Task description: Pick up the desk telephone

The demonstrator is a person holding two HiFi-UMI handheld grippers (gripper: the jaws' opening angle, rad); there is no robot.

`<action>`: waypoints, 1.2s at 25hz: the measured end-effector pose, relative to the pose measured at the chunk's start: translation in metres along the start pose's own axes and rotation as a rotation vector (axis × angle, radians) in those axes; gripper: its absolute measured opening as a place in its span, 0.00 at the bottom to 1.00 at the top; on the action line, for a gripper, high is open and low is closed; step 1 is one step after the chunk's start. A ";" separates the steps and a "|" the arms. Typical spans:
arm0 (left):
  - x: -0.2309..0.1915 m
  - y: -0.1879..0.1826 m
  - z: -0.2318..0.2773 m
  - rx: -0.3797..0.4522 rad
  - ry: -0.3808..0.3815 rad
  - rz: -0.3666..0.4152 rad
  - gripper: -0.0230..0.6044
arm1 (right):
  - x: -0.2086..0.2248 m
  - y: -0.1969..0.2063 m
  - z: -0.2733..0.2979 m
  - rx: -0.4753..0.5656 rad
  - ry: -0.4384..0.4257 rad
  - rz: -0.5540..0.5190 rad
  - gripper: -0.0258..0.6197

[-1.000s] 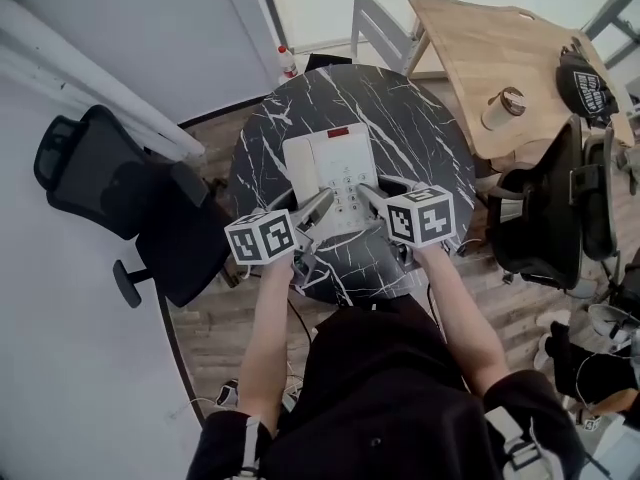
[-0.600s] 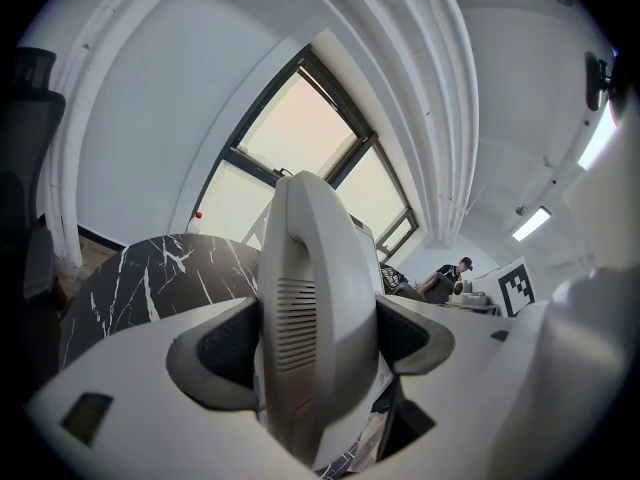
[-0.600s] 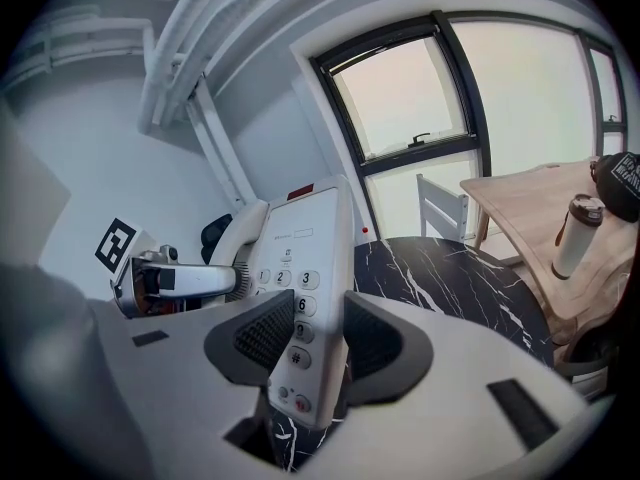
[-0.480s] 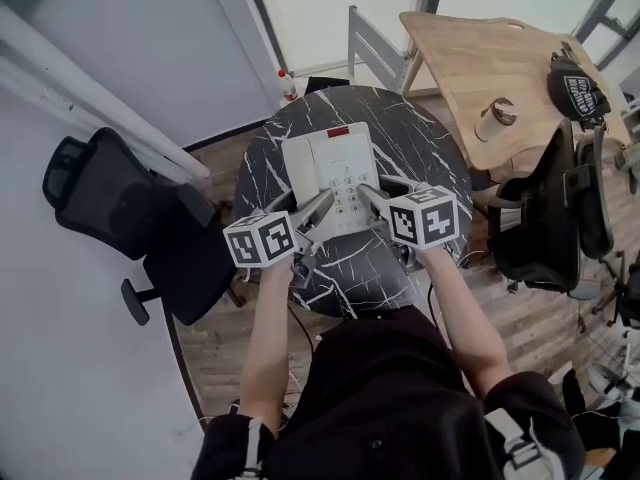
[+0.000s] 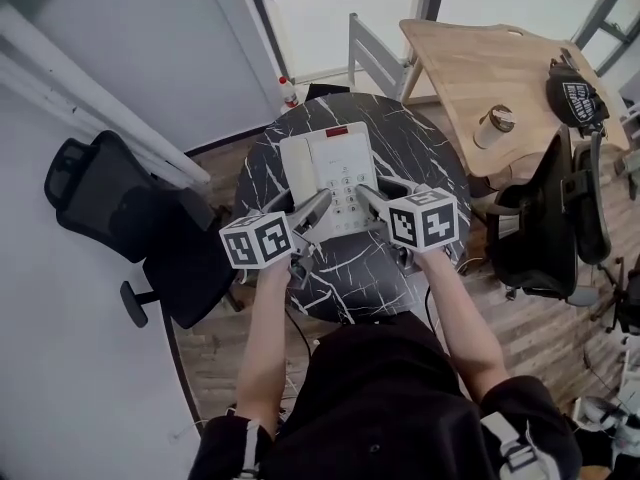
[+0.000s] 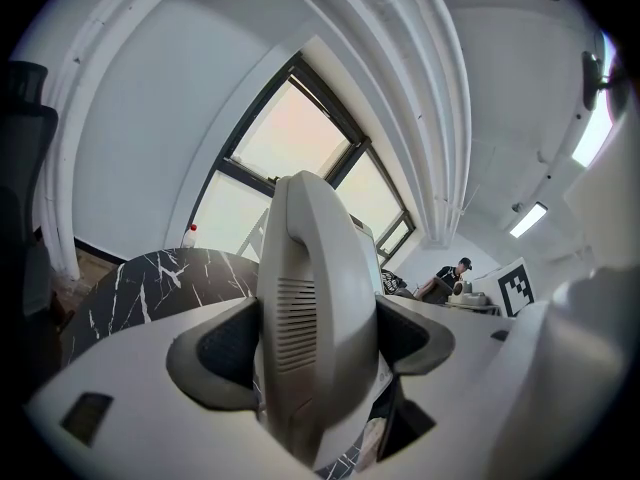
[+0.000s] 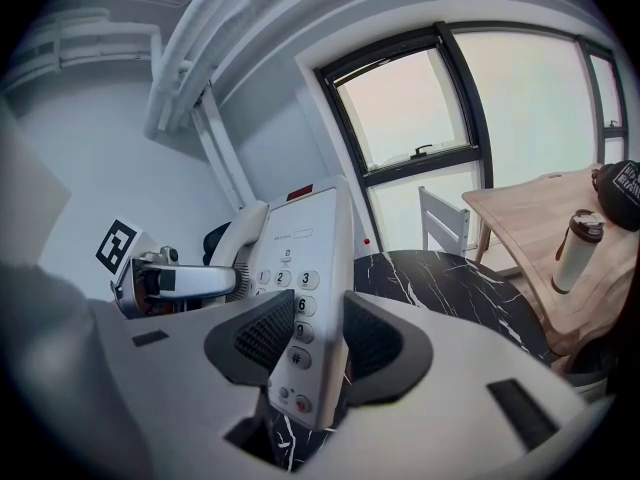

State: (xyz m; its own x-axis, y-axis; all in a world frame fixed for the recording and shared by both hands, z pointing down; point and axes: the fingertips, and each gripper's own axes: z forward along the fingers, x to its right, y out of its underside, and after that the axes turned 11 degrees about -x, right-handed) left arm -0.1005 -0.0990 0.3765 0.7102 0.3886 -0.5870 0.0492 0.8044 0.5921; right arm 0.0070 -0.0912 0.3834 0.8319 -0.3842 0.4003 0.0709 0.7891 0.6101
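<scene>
The white desk telephone [image 5: 328, 173] with its handset on the left and keypad on the right hangs tilted above the round black marble table [image 5: 410, 133]. My left gripper [image 5: 316, 208] is shut on its near left side, the pads pressing both faces of the handset [image 6: 315, 303]. My right gripper [image 5: 368, 198] is shut on the near right edge, its jaws clamped over the keypad body [image 7: 305, 268]. In the right gripper view the left gripper [image 7: 185, 280] shows beyond the phone.
A black office chair [image 5: 110, 203] stands to the left of the table. A wooden table [image 5: 500, 63] with a cup [image 5: 492, 123] is at the back right, with another black chair [image 5: 560, 208] next to it. A white chair [image 5: 375, 48] stands behind.
Both grippers have risen a little together, carrying the telephone up off the marble table. The grips have not changed.
</scene>
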 end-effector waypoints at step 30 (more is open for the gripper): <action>0.002 0.015 0.005 -0.016 -0.007 -0.026 0.63 | 0.005 0.013 0.000 -0.021 -0.009 -0.011 0.30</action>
State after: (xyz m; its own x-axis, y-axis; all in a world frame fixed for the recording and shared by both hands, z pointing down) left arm -0.0951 -0.0886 0.3874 0.7137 0.3648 -0.5980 0.0563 0.8210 0.5681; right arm 0.0121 -0.0832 0.3932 0.8257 -0.3977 0.4000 0.0918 0.7945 0.6003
